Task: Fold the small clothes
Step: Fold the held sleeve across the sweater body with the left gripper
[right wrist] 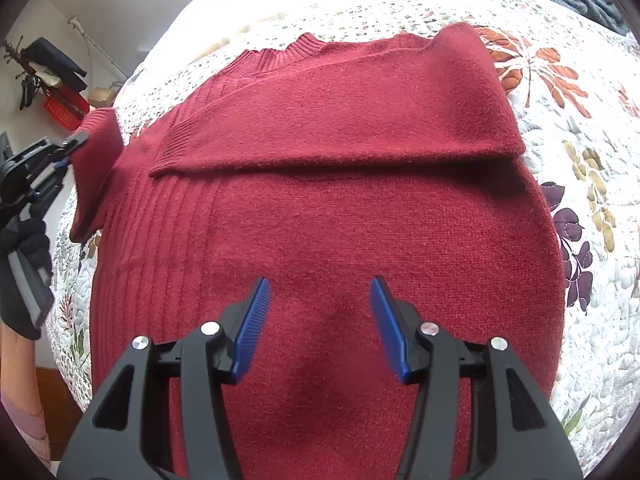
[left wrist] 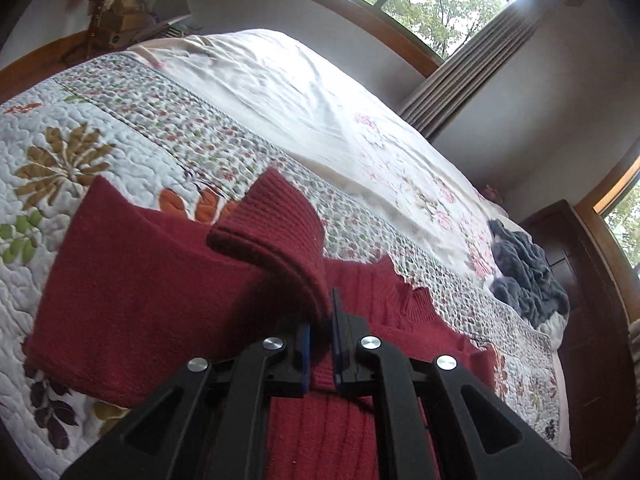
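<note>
Two views, left wrist first: a dark red knitted sweater [left wrist: 132, 300] is seen spread on a floral quilted bedspread [left wrist: 80, 128].
Left gripper [left wrist: 320, 344]: its blue-padded jaws are pressed together on the ribbed cuff of the sweater's sleeve [left wrist: 276, 232], which rises toward 12 o'clock and curls over.
Background: a crumpled grey garment [left wrist: 524, 272] is seen at 3 o'clock, well apart from the sweater.
Right wrist view: the sweater's body fills the middle, its neckline at 12 o'clock; one sleeve is already laid across the chest.
Right gripper [right wrist: 320, 320]: its jaws are spread, nothing is held; it hangs over the lower body of the sweater, contact cannot be told.
Other tool: the left gripper is seen at 9 o'clock, holding the cuff off the bed.
Handling: the knit is judged soft, limp and fairly light, likely to sag and stretch if pulled hard.
Grasp points: the ribbed cuff, hem corners and shoulder seams are judged firmest; several layers can be pinched together.
</note>
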Demonstrator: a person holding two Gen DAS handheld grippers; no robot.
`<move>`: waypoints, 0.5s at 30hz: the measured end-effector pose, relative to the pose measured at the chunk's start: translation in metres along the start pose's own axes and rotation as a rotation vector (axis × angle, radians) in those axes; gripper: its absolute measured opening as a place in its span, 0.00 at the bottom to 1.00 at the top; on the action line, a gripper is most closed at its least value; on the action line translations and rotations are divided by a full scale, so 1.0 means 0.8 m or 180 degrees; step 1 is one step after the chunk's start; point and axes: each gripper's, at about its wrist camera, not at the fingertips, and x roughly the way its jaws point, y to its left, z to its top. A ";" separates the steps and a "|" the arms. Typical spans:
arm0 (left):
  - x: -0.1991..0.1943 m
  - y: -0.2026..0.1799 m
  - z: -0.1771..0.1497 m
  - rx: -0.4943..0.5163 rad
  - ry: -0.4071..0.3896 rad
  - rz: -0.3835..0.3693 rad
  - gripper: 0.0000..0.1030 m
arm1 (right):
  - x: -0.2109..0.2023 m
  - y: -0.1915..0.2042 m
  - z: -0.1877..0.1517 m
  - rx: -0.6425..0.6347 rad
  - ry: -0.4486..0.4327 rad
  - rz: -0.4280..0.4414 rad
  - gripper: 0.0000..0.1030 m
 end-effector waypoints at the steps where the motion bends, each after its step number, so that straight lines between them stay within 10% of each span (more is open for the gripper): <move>1: 0.009 -0.003 -0.005 0.0009 0.0055 0.0006 0.08 | 0.001 -0.001 0.000 0.0003 0.0001 0.0002 0.51; 6: 0.053 -0.008 -0.043 0.0121 0.0390 0.0086 0.11 | 0.005 -0.004 0.001 0.0028 0.0022 0.0018 0.51; 15: 0.046 -0.007 -0.079 0.0547 0.0674 0.0174 0.62 | 0.014 0.002 0.008 0.0014 0.0100 0.0046 0.51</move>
